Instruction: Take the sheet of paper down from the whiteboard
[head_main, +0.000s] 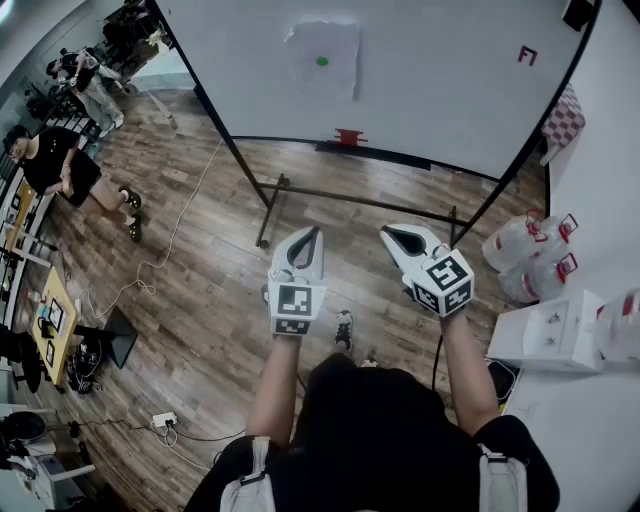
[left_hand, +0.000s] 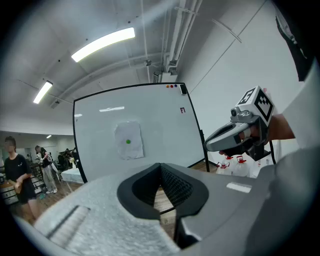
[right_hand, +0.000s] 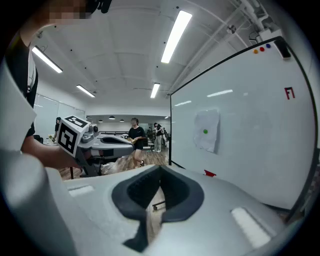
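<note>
A crumpled white sheet of paper (head_main: 322, 58) hangs on the whiteboard (head_main: 440, 80), pinned by a green magnet (head_main: 322, 61). Both grippers are held in front of the person, well short of the board and pointing toward it. My left gripper (head_main: 315, 231) is shut with nothing in it, and so is my right gripper (head_main: 389, 233). In the left gripper view the paper (left_hand: 129, 141) lies ahead, above the closed jaws (left_hand: 160, 165), and the right gripper (left_hand: 235, 135) shows at the right. In the right gripper view the paper (right_hand: 206, 131) is ahead to the right of the closed jaws (right_hand: 160, 168).
A red object (head_main: 349, 137) sits on the board's lower ledge, and a red mark (head_main: 527, 55) is at the board's upper right. Water jugs (head_main: 525, 245) and a white box (head_main: 545, 330) stand at the right. A person in black (head_main: 50, 165) stands far left; cables cross the wooden floor (head_main: 200, 290).
</note>
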